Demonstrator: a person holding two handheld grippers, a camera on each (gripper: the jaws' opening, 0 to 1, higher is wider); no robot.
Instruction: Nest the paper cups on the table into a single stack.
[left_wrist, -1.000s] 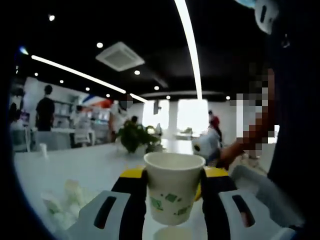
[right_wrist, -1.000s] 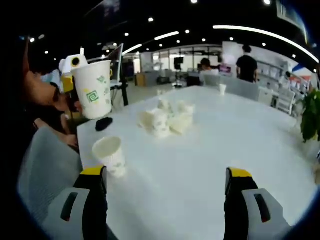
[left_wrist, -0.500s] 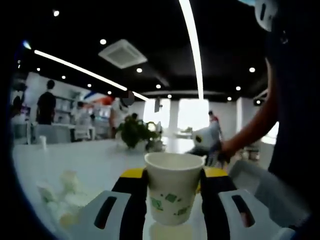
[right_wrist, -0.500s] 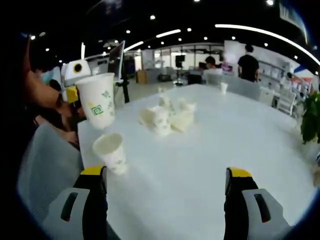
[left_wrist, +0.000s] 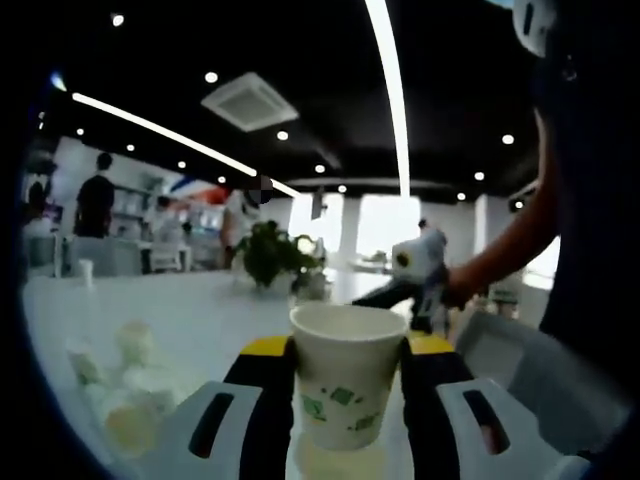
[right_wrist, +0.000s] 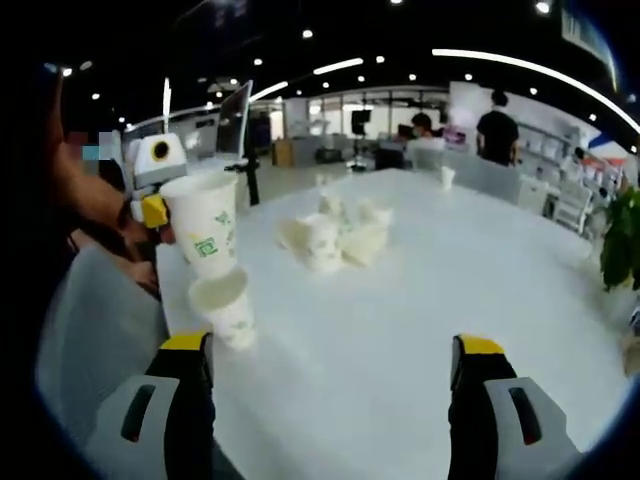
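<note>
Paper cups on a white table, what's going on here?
A person is nesting paper cups with two handheld grippers. The left gripper is shut on a green-printed paper cup, held upright just above a second cup standing near the table edge; whether it has entered that cup is unclear. The right gripper is open, jaws wide apart over bare table. A cluster of loose cups waits mid-table.
</note>
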